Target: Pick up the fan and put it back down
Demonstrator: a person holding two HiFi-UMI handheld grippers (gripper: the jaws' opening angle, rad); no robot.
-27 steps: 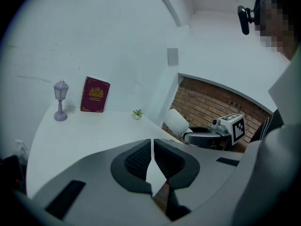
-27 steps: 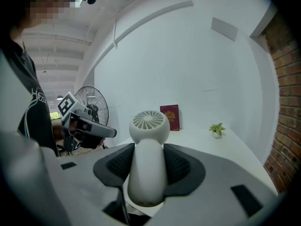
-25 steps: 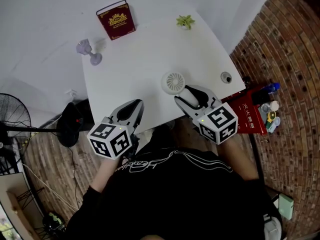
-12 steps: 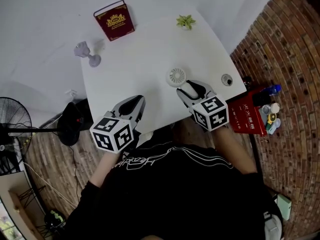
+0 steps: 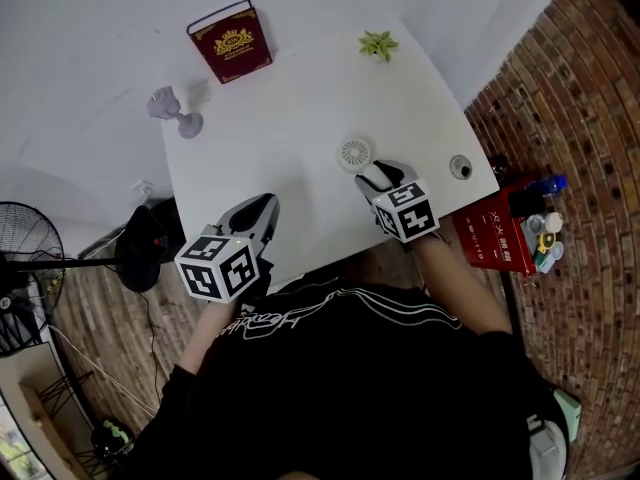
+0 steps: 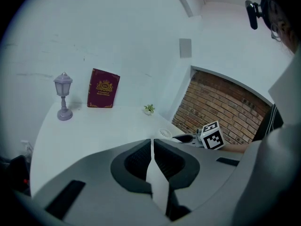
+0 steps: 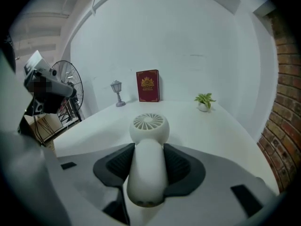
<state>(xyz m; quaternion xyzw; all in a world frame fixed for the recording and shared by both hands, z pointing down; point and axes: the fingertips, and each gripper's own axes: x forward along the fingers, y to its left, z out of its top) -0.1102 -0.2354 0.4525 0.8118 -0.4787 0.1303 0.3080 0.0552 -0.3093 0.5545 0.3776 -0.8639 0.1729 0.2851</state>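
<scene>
Right gripper view: fingers (image 7: pixel 182 166) half-spread, clamping fan (image 7: pixel 146 168) (left gripper (image 6: pixel 152 147) closed, empty).

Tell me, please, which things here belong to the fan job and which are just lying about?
Job in hand: handheld fan, right gripper shut on it, table.
Lying about: book, lamp, plant, floor fan, left gripper.
</scene>
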